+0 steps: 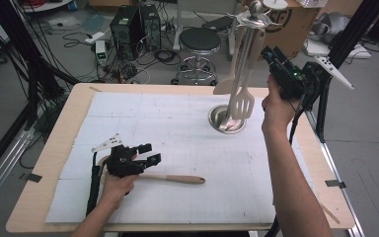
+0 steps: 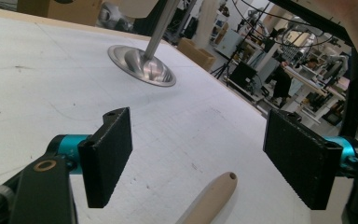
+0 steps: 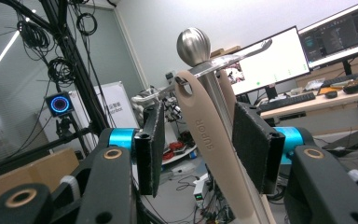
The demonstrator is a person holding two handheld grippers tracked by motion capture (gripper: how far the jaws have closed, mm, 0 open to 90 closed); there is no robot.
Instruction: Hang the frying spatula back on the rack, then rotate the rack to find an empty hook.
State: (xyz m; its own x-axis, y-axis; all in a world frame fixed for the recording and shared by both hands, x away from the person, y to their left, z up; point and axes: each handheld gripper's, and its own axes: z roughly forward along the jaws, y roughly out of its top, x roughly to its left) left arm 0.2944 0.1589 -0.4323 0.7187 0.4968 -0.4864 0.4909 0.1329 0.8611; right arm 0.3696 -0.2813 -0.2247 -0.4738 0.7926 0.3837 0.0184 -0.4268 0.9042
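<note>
Black jaws of the right gripper [image 3: 200, 156] straddle the hung beige utensil handle [image 3: 214, 154], seemingly not clamped; left gripper [image 2: 205, 158] gapes over the wooden handle [image 2: 212, 196].

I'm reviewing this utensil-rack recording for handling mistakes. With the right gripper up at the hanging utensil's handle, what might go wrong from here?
1. The right gripper straddles the beige handle with visible gaps at both pads; closing off-centre might swing the utensil on its hook.
2. The rack is tall on a small round base; a sideways tug might tip it.
3. The slotted spatula hangs close by and might get knocked.
</note>
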